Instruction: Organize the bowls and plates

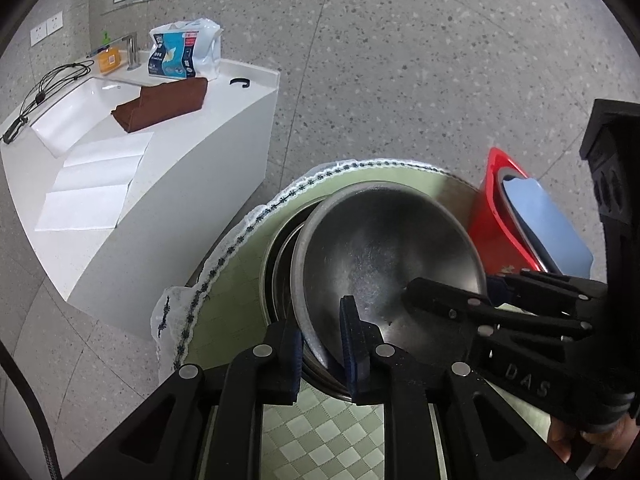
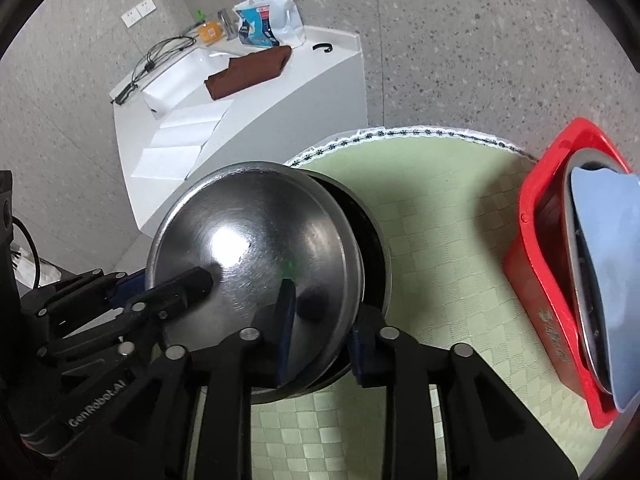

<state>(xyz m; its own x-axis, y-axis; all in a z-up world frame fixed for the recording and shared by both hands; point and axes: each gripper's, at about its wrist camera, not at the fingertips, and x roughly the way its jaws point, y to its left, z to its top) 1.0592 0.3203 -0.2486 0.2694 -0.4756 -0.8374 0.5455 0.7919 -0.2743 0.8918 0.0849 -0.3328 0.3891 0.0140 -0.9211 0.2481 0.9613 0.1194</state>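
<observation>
- The left gripper point(image 1: 324, 344) has its two blue-padded jaws pinched on the rim of a steel bowl point(image 1: 384, 256): one pad is inside the bowl and the other outside its wall, with the rim caught between them.
- The right gripper point(image 2: 320, 334) grips the same steel bowl point(image 2: 256, 248) at another point of its rim, its jaws likewise closed on the metal, one pad lying on the inner face and the other just outside the edge.
- Each wrist view shows the other gripper's black finger reaching over the bowl's rim into the hollow, to the right of the left jaws and to the left of the right jaws.
- The bowl is tilted, its open side turned towards both cameras, and it sits partly inside a darker, larger metal bowl point(image 2: 370, 256) that shows just beyond and beneath it.
- Both bowls are above a round table with a pale green checked cloth point(image 2: 440, 240) edged in lace point(image 1: 240, 236), which spreads ahead of and below the jaws.
- Right of the right jaws, at the table's edge, stands a red plastic basket point(image 2: 536, 240) holding upright plates, a blue one point(image 2: 608, 260) nearest the front with a metal rim beside it.
- Far ahead and left of the jaws, well apart from the table, is a white counter point(image 1: 224, 152) with a folded brown towel point(image 1: 164, 104), a packet of tissues point(image 1: 180, 52), white paper sheets point(image 1: 96, 184) and a black cable point(image 1: 44, 88).
</observation>
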